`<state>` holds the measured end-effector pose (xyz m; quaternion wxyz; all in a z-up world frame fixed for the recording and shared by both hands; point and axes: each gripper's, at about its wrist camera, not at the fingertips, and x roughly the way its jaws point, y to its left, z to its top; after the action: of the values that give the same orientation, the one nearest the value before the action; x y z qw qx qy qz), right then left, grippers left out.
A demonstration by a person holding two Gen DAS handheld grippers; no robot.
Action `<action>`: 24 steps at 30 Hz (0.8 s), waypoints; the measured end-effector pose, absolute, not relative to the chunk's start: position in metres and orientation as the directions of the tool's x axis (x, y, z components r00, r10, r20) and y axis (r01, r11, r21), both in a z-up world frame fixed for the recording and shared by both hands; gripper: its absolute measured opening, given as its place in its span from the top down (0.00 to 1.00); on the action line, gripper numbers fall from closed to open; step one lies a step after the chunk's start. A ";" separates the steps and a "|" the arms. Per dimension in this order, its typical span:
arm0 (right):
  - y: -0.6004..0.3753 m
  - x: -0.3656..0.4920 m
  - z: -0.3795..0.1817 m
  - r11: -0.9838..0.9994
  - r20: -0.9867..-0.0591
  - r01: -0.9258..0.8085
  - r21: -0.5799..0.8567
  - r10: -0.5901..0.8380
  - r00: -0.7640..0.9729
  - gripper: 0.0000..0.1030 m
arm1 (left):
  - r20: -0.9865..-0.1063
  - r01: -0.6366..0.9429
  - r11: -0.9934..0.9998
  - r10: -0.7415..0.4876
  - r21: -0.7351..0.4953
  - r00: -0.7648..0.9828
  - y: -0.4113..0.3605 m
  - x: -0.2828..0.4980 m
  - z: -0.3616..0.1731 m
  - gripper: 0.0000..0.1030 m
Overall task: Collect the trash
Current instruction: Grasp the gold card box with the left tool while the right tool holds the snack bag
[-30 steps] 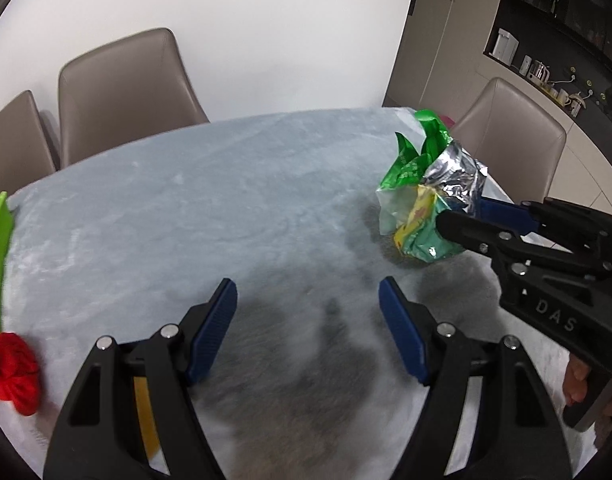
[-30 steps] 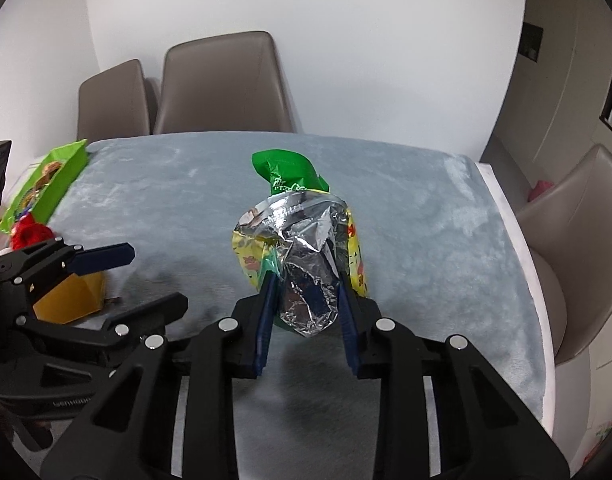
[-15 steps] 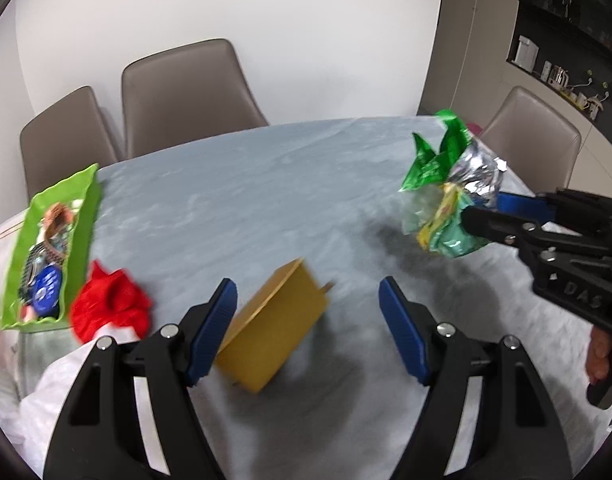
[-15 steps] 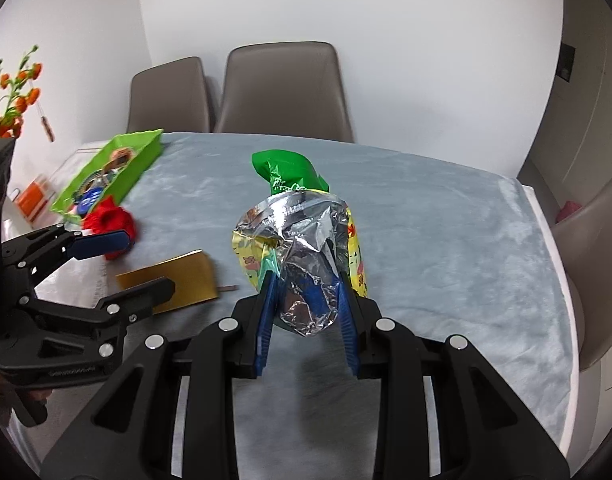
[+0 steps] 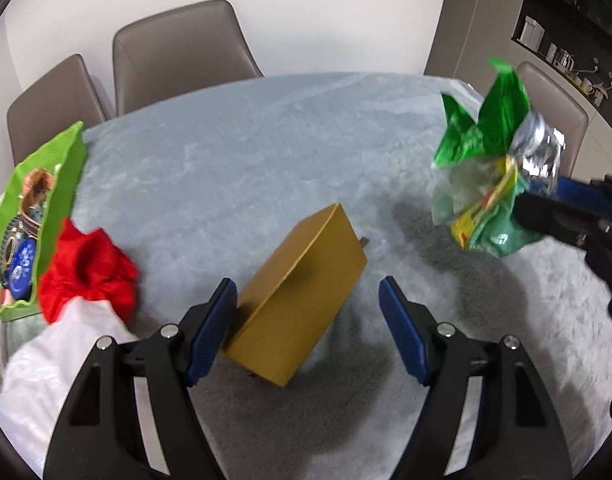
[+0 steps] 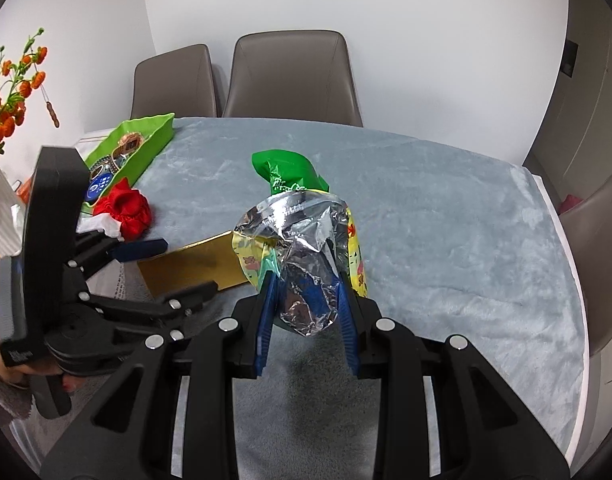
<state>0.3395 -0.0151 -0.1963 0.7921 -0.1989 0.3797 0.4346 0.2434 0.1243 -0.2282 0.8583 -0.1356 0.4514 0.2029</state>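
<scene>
gold box (image 5: 302, 300) is the next bit of trash i reckon, w/ the crumpled wrappers (image 5: 494, 184) already picked up.

left wrist view: box lies on the grey worktop (image 5: 234, 160), tipped on one long edge, flap side up, right between the fingers of the left claw (image 5: 308, 332). claw jaws stand wide apart, nothing gripped; left pad looks just beside the box's near corner, can't tell if touching. box looks like thin card, prob empty: light, fairly stiff but will dent if squeezed hard, glossy so maybe slippery. best hold imo is across the two flat long faces near the middle, not the loose flap. red cloth (image 5: 90, 268) and green tray (image 5: 34, 200) sit off to the left, white bag (image 5: 54, 360) near the bottom left corner.

right wrist view: right claw (image 6: 306, 312) is clamped on the wrappers (image 6: 302, 256), held up off the worktop. bundle is silver foil w/ yellow print and a green piece sticking out on top; soft, v light, crinkly, could slide out of a loose pinch. gold box (image 6: 190, 264) shows behind it, left claw (image 6: 166, 268) straddling it.
</scene>
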 end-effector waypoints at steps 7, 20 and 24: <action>-0.009 0.344 -0.205 0.556 -0.787 -0.831 0.013 0.518 0.335 0.73 | -0.836 -0.444 0.895 0.206 -0.050 0.509 0.119 0.251 -0.241 0.30; -0.011 0.343 -0.213 0.553 -0.802 -0.833 -0.001 0.497 0.331 0.73 | -0.847 -0.450 0.892 0.211 -0.036 0.487 0.105 0.266 -0.263 0.45; -0.013 0.342 -0.210 0.558 -0.799 -0.830 -0.001 0.498 0.336 0.73 | -0.838 -0.439 0.898 0.210 -0.039 0.504 0.104 0.265 -0.258 0.46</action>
<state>0.3424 -0.0132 -0.2104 0.7899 -0.2105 0.3940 0.4202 0.2654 0.1042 -0.2577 0.8581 -0.1243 0.4609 0.1891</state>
